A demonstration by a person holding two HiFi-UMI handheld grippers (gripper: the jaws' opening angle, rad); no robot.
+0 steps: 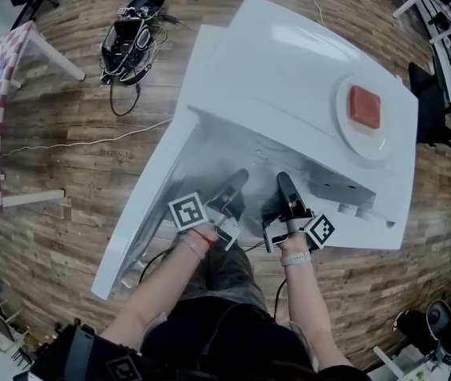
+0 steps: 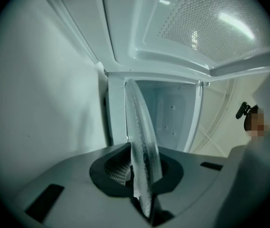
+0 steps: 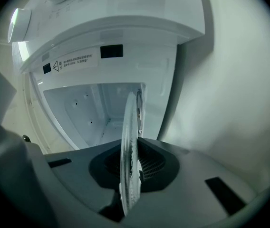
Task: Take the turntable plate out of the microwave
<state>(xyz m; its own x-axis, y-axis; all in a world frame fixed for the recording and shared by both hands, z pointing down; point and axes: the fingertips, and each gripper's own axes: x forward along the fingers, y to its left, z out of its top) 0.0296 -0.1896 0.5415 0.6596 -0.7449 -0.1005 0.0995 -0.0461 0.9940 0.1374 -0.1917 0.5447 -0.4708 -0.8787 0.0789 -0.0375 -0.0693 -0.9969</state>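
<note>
Clamping turntable plate (image 2: 142,141) edgewise, left gripper (image 1: 238,179) and right gripper (image 1: 283,182), microwave (image 1: 289,62) top only in head view

Wood-plank floor (image 1: 67,173), white microwave (image 1: 289,78) on it, black cabled gear (image 1: 130,42) lying well apart

In the dark grey left claw (image 2: 142,174) the turntable plate (image 2: 138,122) is clear and speckled; beyond it the microwave (image 1: 289,70) is white.
</note>
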